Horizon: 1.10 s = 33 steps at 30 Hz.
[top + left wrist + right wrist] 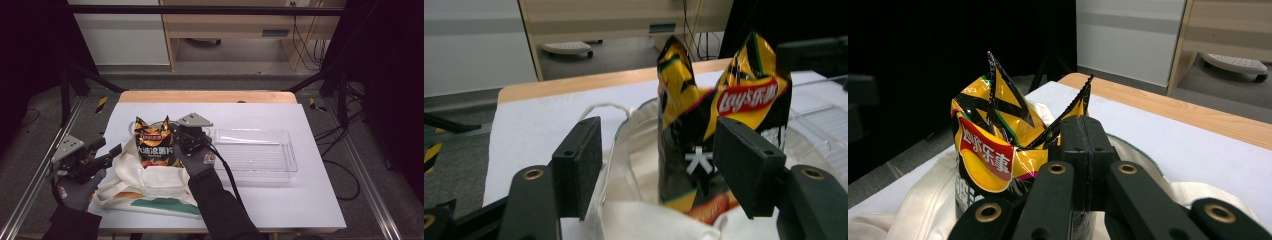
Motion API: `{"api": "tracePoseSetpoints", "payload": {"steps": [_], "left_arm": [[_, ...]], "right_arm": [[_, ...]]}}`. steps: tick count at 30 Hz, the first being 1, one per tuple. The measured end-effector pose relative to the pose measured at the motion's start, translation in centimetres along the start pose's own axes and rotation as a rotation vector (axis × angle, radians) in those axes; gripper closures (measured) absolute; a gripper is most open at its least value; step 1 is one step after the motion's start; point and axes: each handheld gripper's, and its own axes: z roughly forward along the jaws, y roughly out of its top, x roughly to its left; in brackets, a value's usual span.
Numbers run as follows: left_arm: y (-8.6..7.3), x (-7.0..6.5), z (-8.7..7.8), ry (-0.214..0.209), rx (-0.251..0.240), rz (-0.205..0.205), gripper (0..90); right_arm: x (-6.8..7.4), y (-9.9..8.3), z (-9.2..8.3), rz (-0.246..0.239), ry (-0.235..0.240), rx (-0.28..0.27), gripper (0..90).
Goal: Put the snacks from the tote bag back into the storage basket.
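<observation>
The right tool (186,136), clamped on a crisp bag's (154,145) corner at frame centre, could tear it; left tool (107,155) gapes.

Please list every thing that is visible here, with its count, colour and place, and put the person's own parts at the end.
chip bag: 1, yellow and black, standing upright in the mouth of the tote, left of centre.
tote: 1, cream with a green and orange print, lying on the near left part of the table.
tray: 1, clear plastic, empty, right of the chip bag.
table: 1, white top with a wooden far edge.
cabinet: 1, light wood, on the floor behind the table.
left gripper: 1, black, jaws open, beside the tote's left edge.
right gripper: 1, black, jaws shut on the chip bag's top edge.
gloved hands: 2, grey, each holding a gripper.
</observation>
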Motion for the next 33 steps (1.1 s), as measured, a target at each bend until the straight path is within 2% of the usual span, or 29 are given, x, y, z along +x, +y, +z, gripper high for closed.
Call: {"api": "tracePoseSetpoints", "payload": {"steps": [2,9,15,23,29,33], "left_arm": [[0.6,-0.1,0.4,-0.006,0.001,0.0,36.6],[2.2,-1.0,1.6,-0.025,-0.009,0.014,40.2],[3.3,-2.1,3.9,-0.041,0.017,0.03,46.0],[2.8,-2.2,5.9,-0.05,0.067,0.03,57.7],[2.0,-1.7,6.1,-0.075,0.052,-0.006,66.1],[1.8,-1.9,6.0,-0.074,0.045,0.005,75.6]], "right_arm": [[0.1,-0.1,-0.2,-0.012,0.002,-0.005,90.0],[0.4,-0.5,-0.8,-0.006,0.016,-0.014,90.0],[0.8,-0.6,-1.1,-0.012,0.026,-0.019,90.0],[0.8,-0.9,-1.6,-0.015,0.038,-0.025,90.0],[0.8,-1.1,-1.8,-0.015,0.039,-0.021,90.0],[0.8,-1.2,-1.8,-0.02,0.038,-0.016,90.0]]}}
